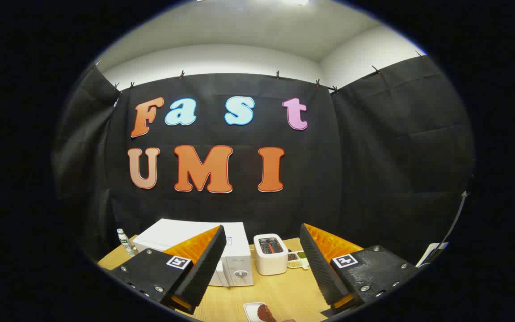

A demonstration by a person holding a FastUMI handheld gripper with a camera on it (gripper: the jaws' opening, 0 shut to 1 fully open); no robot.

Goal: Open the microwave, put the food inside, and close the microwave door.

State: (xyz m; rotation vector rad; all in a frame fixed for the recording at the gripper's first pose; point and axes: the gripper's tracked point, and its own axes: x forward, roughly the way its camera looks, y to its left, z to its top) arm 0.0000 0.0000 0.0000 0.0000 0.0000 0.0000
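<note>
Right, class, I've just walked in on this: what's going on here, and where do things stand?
A hand-held claw hangs open above a wooden table, gripping nothing. Beyond its fingers stands a white microwave, whose door looks shut, with a small white toaster-like appliance beside it. A small white dish with brown food lies on the table below and between the fingers, untouched. A bottle stands left of the microwave. Nothing of the job looks started.

A toaster [271, 253], a bottle [125, 242] and a small snack tray [297, 259] stand on the wooden table [284, 290].
</note>
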